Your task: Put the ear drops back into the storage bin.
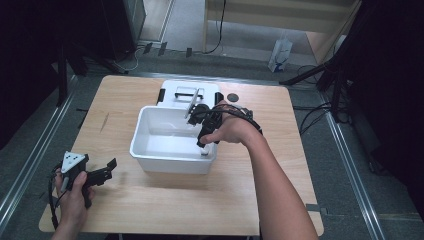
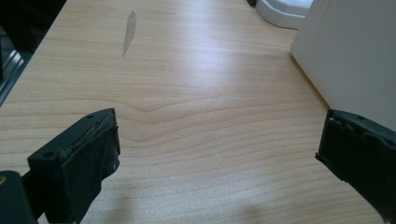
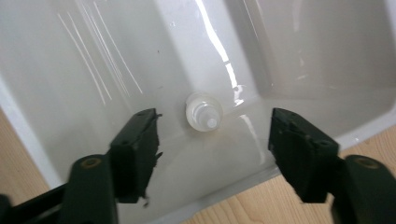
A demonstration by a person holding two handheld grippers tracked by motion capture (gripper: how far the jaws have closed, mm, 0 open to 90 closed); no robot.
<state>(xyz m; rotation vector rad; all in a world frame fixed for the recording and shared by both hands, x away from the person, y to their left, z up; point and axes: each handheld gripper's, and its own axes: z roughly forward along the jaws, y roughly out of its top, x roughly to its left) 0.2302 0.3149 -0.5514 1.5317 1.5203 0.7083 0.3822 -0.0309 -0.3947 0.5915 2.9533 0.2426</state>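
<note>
Right gripper [image 3: 212, 140] fingers spread, released, small clear plastic bottle [image 3: 204, 111] standing free between and just beyond them on floor of white plastic tub [image 3: 84, 70], likely dropped there for storing; left gripper [image 2: 217, 154] fingers wide, empty, idle over wooden tabletop [image 2: 187, 70].

Wooden table [image 1: 150, 210] bears white tub [image 1: 170, 162]

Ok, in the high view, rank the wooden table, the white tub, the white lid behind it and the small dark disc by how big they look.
1. wooden table
2. white tub
3. white lid, partly hidden behind the tub, so unsure
4. dark disc
</note>
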